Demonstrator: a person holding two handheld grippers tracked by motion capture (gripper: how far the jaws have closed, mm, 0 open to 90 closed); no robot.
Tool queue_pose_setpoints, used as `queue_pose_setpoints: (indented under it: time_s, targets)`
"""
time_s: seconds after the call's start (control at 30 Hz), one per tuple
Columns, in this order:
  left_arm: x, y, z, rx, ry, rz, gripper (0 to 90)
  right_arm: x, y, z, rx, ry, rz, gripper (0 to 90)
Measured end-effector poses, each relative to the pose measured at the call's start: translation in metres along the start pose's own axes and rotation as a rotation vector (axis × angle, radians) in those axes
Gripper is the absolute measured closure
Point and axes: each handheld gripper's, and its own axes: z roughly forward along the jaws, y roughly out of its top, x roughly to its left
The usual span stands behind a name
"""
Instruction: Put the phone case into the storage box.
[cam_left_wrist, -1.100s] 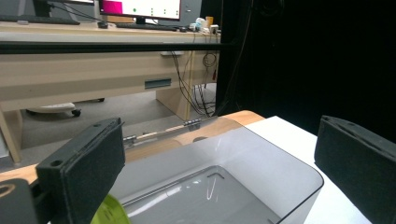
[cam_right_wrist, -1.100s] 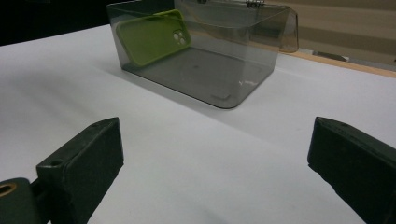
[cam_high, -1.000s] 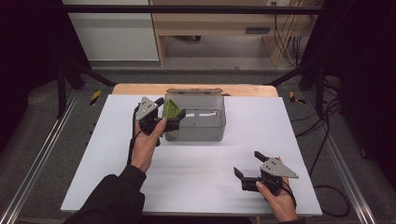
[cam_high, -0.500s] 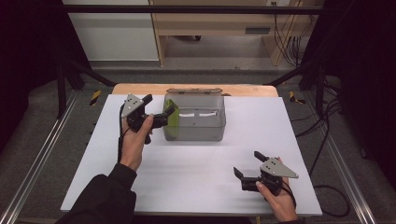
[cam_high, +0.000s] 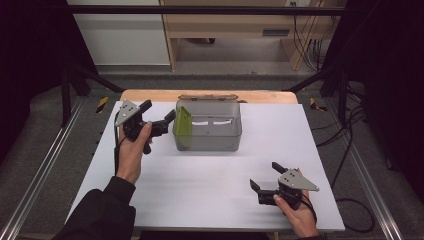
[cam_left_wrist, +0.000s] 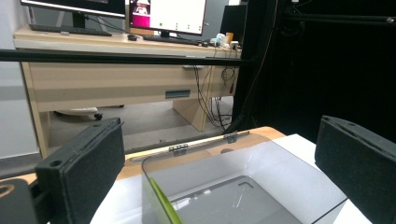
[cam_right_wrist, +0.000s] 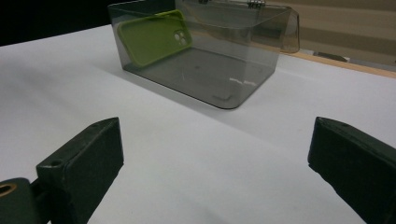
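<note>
Left gripper (cam_high: 159, 116) gaping beside clear box (cam_high: 210, 145) — green phone case (cam_high: 183, 128) inside

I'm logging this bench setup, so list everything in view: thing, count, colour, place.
clear box: one, smoky transparent, lid hinged open at the back, far middle of the table.
phone case: one, green, leaning on edge against the box's left inner wall.
table: one, white top with a wooden strip along the far edge.
desk: one, pale wood, beyond the table, monitors on it.
cables: several, dark, hanging by the desk's right leg.
left tongs: one pair, black, open, just left of the box.
right tongs: one pair, black, open, near right of the table.
</note>
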Motion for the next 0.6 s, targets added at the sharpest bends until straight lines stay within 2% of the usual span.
queue_pose_setpoints:
  time_s: [0.37, 0.6]
  targets:
    - [0.019, 0.006, -0.017, -0.025, 0.023, 0.002, 1.3, 0.0, 0.0, 0.001, 0.002, -0.001, -0.004, 3.8]
    - [0.03, 0.006, -0.029, -0.008, 0.055, -0.013, 1.3, 0.001, 0.0, 0.001, 0.004, 0.001, -0.001, 3.8]
